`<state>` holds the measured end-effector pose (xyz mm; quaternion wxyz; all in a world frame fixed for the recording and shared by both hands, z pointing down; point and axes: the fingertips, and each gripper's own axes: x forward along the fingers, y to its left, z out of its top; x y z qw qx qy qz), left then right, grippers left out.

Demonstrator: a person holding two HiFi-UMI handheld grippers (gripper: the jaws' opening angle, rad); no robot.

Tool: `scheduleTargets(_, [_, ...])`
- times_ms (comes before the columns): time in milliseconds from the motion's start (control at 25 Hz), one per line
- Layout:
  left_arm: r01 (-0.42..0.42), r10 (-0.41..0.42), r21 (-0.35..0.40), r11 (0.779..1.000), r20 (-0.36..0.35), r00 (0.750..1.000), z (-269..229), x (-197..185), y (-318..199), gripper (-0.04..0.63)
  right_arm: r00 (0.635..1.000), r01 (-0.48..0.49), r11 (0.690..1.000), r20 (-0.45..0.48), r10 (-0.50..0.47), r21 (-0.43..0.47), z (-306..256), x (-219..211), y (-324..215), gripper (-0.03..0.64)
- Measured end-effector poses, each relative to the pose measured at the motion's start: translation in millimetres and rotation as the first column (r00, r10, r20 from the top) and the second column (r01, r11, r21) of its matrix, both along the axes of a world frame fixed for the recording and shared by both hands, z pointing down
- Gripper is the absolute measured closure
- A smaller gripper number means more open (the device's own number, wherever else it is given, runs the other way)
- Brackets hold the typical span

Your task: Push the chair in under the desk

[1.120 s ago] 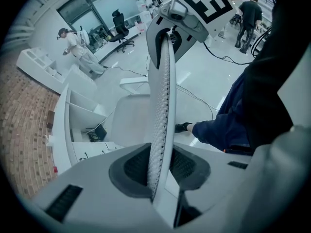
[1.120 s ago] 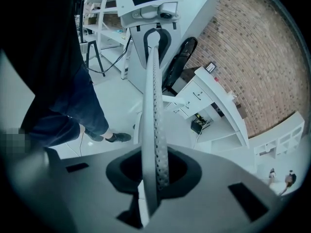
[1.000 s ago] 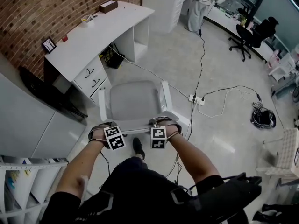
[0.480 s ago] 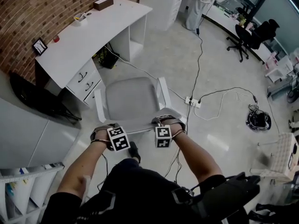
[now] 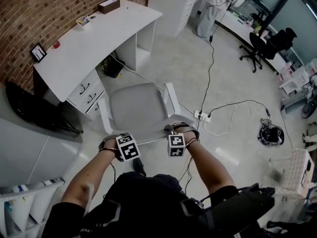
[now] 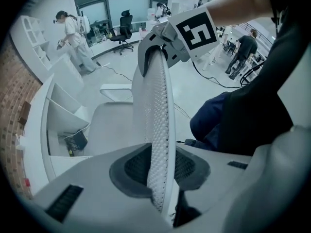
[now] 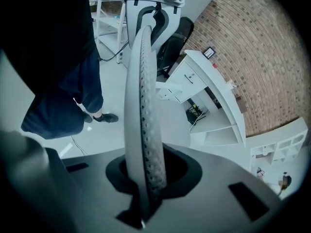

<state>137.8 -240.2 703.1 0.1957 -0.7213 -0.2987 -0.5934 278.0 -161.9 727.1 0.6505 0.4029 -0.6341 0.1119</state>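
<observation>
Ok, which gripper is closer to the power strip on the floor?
Right. Both clamp the chair backrest, jaws opening. The right gripper is at its end on the power strip's side; the left gripper at the opposite end, toward the desk.

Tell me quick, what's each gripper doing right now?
Left gripper: clamped on the chair backrest, jaws opening.
Right gripper: clamped on the chair backrest too, jaws opening.

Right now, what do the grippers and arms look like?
The left gripper and right gripper: pale grey bodies, dark recesses round the jaws, each carrying a white cube with black square markers. Both grippers' jaws are opening, chair backrest between them. Wrist straps; short black sleeves, bare forearms.
</observation>
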Motion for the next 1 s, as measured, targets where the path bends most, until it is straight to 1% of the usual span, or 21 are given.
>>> scheduleTargets(160, [0.033, -0.032, 0.021, 0.999, -0.019, 0.999, -0.9, 18.0, -1.6, 0.511, 1.000, 0.022, 1.000, 0.002, -0.022, -0.015, -0.2, 19.0, -2.9, 0.565])
scheduleTargets(320, [0.058, -0.057, 0.010, 0.998, -0.026, 0.998, -2.7, 36.5, -1.5, 0.509, 0.999, 0.052, 0.998, 0.001, -0.052, -0.018, -1.6, 39.4, -6.9, 0.568])
scheduleTargets(520, [0.093, -0.092, 0.022, 0.995, -0.027, 0.995, 0.3, 57.3, -5.6, 0.511, 0.995, 0.096, 0.995, 0.004, -0.096, -0.015, 1.0, 61.2, -15.8, 0.575])
scheduleTargets(1000, [0.226, -0.226, 0.068, 0.972, -0.014, 0.974, 2.8, 119.2, -19.8, 0.509, 0.978, 0.208, 0.978, 0.011, -0.208, -0.024, 2.1, 129.0, -42.2, 0.584])
